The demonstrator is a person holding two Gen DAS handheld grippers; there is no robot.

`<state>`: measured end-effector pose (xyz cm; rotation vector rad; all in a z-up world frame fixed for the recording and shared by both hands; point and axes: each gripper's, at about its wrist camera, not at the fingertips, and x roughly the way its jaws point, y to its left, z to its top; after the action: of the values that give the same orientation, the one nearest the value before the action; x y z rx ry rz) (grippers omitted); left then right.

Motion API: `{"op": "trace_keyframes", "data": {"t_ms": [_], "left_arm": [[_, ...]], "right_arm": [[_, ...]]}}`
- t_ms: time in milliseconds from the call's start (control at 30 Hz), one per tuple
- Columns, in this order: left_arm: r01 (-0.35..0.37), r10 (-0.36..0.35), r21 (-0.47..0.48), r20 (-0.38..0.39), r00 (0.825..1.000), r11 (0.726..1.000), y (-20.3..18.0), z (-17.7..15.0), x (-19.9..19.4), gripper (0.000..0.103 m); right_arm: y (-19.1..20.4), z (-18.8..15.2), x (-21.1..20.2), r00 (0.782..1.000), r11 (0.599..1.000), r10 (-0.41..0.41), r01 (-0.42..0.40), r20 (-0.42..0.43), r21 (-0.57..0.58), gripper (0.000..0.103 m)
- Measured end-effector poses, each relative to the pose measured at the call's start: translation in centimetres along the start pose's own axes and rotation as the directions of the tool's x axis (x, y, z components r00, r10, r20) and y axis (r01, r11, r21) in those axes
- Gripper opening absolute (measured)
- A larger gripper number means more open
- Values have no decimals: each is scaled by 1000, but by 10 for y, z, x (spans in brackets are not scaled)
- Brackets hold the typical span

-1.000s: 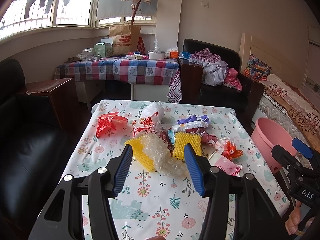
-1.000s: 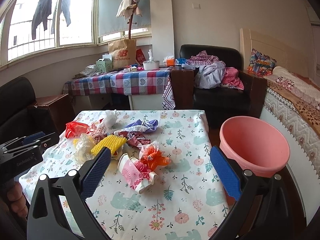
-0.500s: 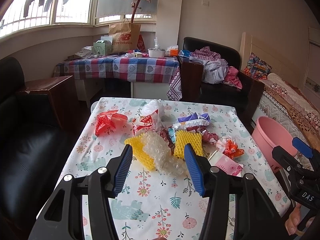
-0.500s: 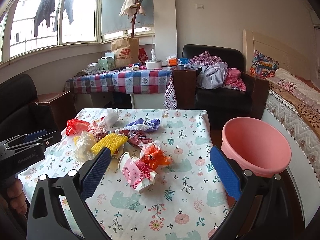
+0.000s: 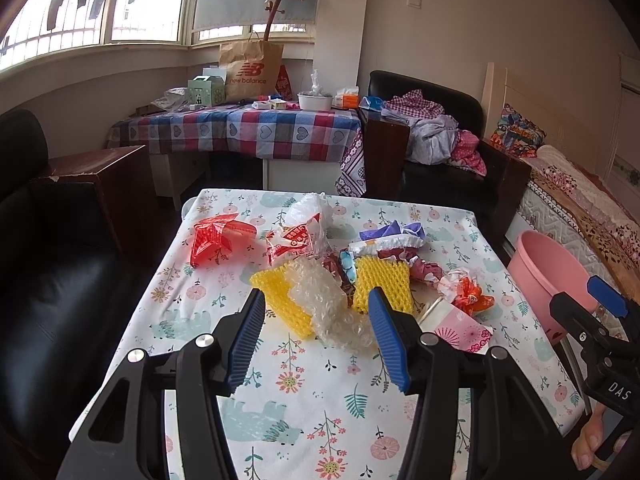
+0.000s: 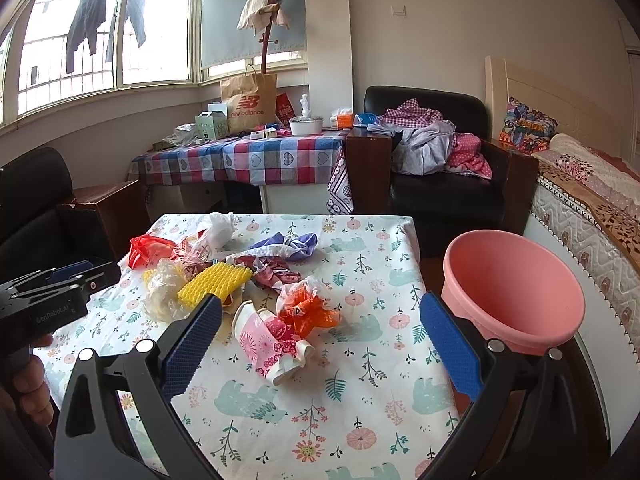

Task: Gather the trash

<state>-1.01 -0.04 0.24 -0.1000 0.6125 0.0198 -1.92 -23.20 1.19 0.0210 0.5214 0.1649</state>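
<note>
I am holding my left gripper (image 5: 316, 336) half open and empty over the near table (image 5: 304, 408), its fingers framing the bubble wrap (image 5: 332, 308). My right gripper (image 6: 320, 340) is gaping wide, empty, above the crushed cup (image 6: 268, 344). Trash is crowding mid-table; the pink bin (image 6: 516, 292) is standing just off the table's right edge.

On the worktop (image 5: 304, 396) lie two yellow foam nets (image 5: 383, 285) (image 5: 282, 300), one clear bubble wrap (image 5: 328, 306), one red plastic bag (image 5: 216, 238), one orange wrapper (image 6: 308, 312) and one pink paper cup (image 6: 268, 342). One pink bucket (image 6: 516, 292) stands beside it. Two hand-held grippers show, left hand-held gripper (image 5: 316, 340) and right hand-held gripper (image 6: 320, 344).
</note>
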Motion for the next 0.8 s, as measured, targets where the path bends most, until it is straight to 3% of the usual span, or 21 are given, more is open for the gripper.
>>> {"op": "trace_keyframes", "data": {"t_ms": [300,433,600,800], "left_arm": [[34,-34,-4,-16,999,999,17,-6,7,54],[49,-49,-10,-40,998,999,24,-9,14,54],[96,-107,-98,-111,988,990,36,-13,32,53],[116,-137,-148,-139,981,982,36,0,57,53]], "right_arm": [[-7,-8,9,999,1000,15,-14,-29,13,99],[-9,-12,18,997,999,49,-48,-61,14,92],[-6,-16,28,991,995,99,-98,-91,11,89],[-6,-14,37,984,990,143,-143,-104,11,88]]}}
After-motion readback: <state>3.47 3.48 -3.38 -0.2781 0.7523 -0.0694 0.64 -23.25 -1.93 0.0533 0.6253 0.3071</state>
